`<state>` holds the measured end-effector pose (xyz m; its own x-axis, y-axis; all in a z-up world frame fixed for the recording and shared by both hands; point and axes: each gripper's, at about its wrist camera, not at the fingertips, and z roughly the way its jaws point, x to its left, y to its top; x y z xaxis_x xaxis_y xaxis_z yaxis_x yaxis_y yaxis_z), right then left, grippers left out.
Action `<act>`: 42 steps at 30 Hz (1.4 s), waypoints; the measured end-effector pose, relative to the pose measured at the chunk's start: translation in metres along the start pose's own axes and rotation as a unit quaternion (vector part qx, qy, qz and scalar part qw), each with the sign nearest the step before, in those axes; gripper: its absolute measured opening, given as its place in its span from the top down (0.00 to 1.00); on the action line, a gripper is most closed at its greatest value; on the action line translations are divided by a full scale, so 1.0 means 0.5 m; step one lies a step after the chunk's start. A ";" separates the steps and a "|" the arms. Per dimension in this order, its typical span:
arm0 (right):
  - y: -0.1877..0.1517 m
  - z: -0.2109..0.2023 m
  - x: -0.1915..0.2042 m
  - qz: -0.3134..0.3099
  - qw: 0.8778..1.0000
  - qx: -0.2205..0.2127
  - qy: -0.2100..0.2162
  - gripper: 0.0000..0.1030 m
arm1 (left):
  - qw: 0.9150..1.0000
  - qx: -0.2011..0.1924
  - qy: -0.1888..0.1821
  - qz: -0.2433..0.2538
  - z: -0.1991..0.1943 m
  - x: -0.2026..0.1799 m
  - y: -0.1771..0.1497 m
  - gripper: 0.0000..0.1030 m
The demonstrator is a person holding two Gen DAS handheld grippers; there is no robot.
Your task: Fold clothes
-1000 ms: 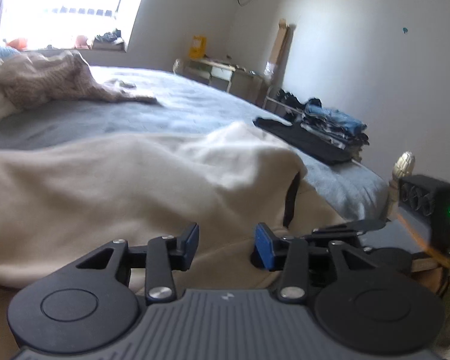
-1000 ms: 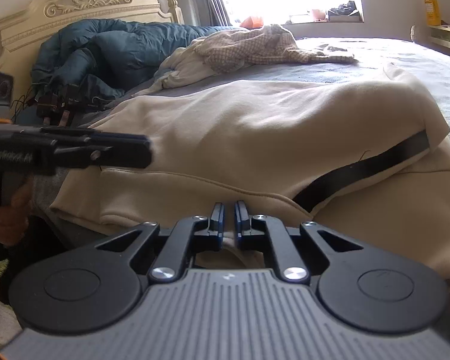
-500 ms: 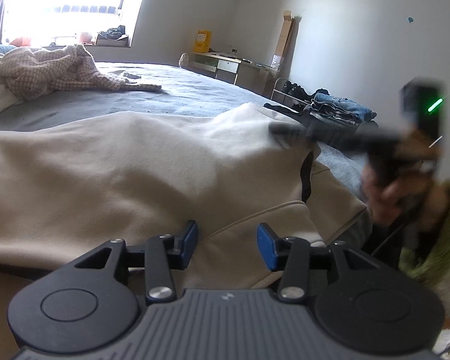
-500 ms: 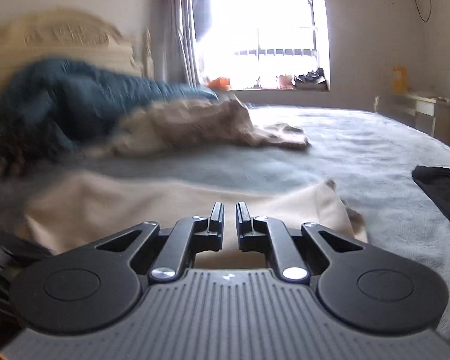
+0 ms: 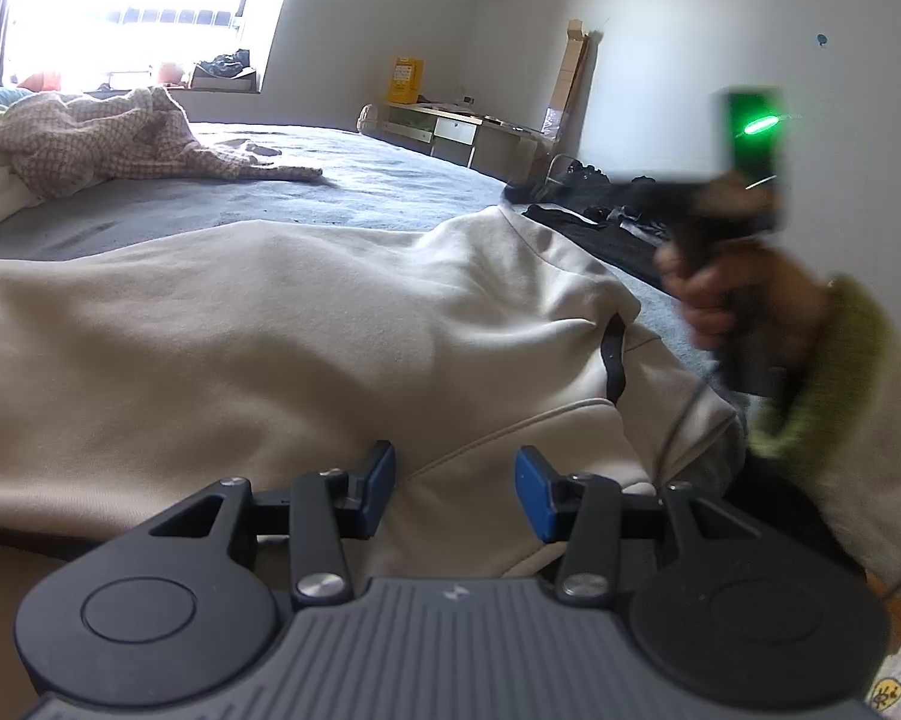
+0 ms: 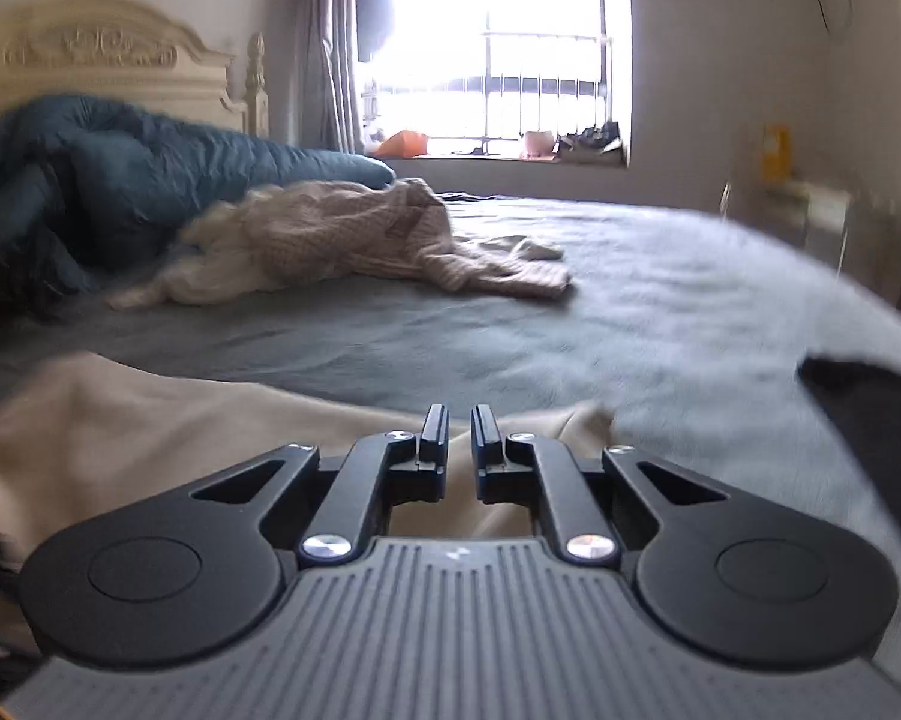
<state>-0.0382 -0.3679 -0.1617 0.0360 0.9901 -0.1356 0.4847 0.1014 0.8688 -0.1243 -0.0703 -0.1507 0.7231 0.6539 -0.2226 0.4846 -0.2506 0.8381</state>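
Left wrist view: the cream sweatshirt (image 5: 306,330) lay spread over the near part of the bed (image 5: 354,192), partly doubled over itself, with a black band (image 5: 611,360) showing at the fold on its right side. The left gripper (image 5: 455,489) sat low at the near hem, its fingers (image 5: 378,480) spread wide with only cloth between them, holding nothing.

Right wrist view: the right gripper (image 6: 459,441) hung above the sweatshirt's far right corner (image 6: 576,420), fingers (image 6: 435,429) nearly together with a thin gap, nothing visibly pinched. The frame was motion-blurred. In the left view the person's hand (image 5: 732,294) carried that gripper at the right.

Judgement on handling: thick fleece, soft and limp, light but bulky. It should sag between two holds and drag on the bed cover, not slide. We judged the ribbed hem and the seamed shoulder edge the firmest grips; a single-layer pinch in mid-panel would bunch.

A checked garment (image 6: 354,240) and a dark folded piece (image 6: 858,396) lay well apart.
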 end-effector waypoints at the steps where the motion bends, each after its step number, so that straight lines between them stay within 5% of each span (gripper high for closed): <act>1: 0.009 0.010 -0.003 -0.005 1.000 -0.001 -0.005 0.94 | 1.000 -0.001 -0.001 0.000 -0.001 0.001 -0.001 0.55; 4: -0.011 0.041 -0.051 0.049 0.998 0.010 0.028 0.93 | 1.000 -0.002 -0.005 0.001 0.001 0.003 -0.001 0.55; 9: 0.035 -0.004 -0.053 0.014 1.000 0.001 -0.028 0.92 | 1.000 -0.005 -0.010 -0.001 0.000 0.007 -0.005 0.53; 15: 0.109 0.007 -0.065 0.056 0.997 -0.022 0.055 0.92 | 1.000 -0.009 -0.012 -0.001 -0.001 0.009 -0.008 0.53; 20: 0.060 0.126 -0.107 0.088 0.992 0.055 0.073 1.00 | 1.000 -0.012 -0.013 0.002 0.001 0.010 -0.009 0.53; 23: 0.088 0.079 -0.147 0.135 0.989 0.029 0.043 0.96 | 1.000 -0.013 -0.017 -0.001 0.001 0.015 -0.009 0.53; 29: 0.123 -0.080 -0.144 0.121 0.989 -0.014 0.089 0.96 | 1.000 -0.017 -0.020 -0.007 0.000 0.017 -0.011 0.52; 33: 0.047 -0.059 -0.105 0.085 0.990 0.058 0.098 0.97 | 1.000 -0.016 -0.019 -0.012 0.000 0.016 -0.009 0.52; 37: -0.028 -0.023 -0.159 0.153 0.981 0.110 0.052 1.00 | 0.999 -0.013 -0.025 -0.019 -0.001 0.022 -0.007 0.52; 38: -0.022 -0.039 -0.172 0.186 0.975 0.104 0.059 0.95 | 0.999 -0.013 -0.025 -0.021 -0.002 0.022 -0.007 0.52; 42: 0.045 -0.144 -0.127 0.159 0.983 0.030 0.082 0.95 | 0.999 -0.015 -0.023 -0.024 -0.002 0.021 -0.008 0.51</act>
<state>-0.0928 -0.4213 -0.0994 0.0547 0.9737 0.2210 0.5236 -0.2164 0.8241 -0.1194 -0.0619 -0.1561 0.7213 0.6312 -0.2850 0.5046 -0.1971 0.8406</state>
